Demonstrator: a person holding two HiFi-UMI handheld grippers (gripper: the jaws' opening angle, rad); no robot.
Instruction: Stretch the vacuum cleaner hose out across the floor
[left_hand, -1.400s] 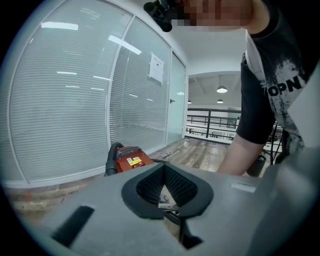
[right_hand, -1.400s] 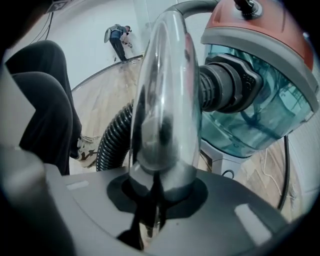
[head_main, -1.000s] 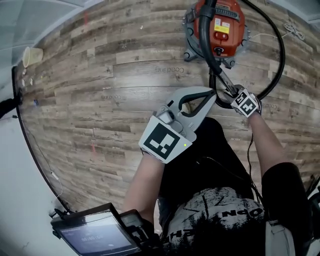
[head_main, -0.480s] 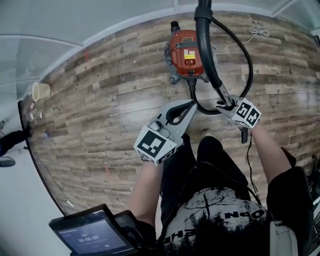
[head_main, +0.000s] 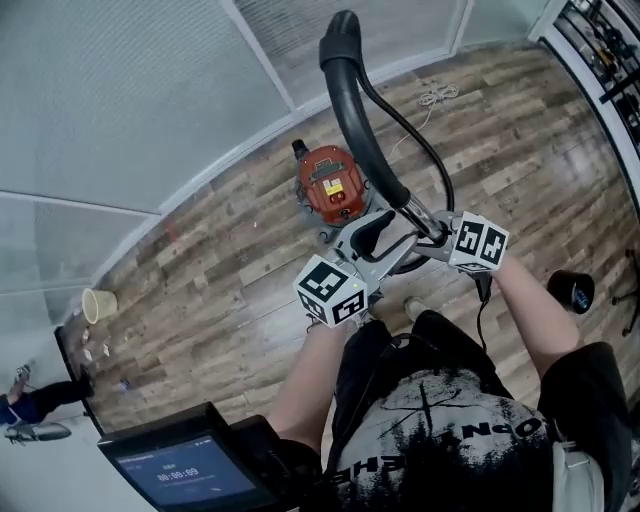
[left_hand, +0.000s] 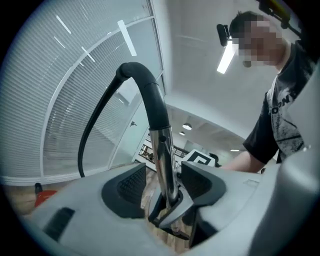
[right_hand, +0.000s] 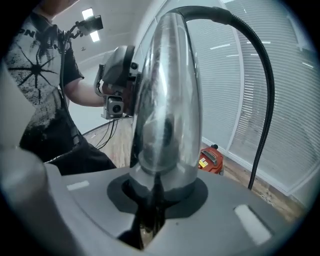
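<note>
The red vacuum cleaner (head_main: 330, 187) stands on the wood floor near the glass wall. Its metal tube (head_main: 417, 215) and black curved handle (head_main: 345, 70) are lifted high, and the thin black hose (head_main: 425, 145) loops down behind. My right gripper (head_main: 432, 236) is shut on the metal tube (right_hand: 167, 100), seen from its own camera as the right gripper (right_hand: 154, 194). My left gripper (head_main: 393, 228) reaches in from the left. Its jaws have just been opening, and the left gripper (left_hand: 163, 186) now stands open with the tube (left_hand: 162, 150) between the pads, the left pad apart from it.
A paper cup (head_main: 97, 303) stands by the left wall. A black round object (head_main: 572, 290) sits on the floor at the right, and a white cord (head_main: 437, 97) lies near the far wall. A screen (head_main: 185, 470) hangs at my chest. Blinds cover the glass wall (head_main: 150, 90).
Both grippers have risen with the tube and handle, so the vacuum cleaner lies farther below. The left jaws, shut before, now stand apart around the tube.
</note>
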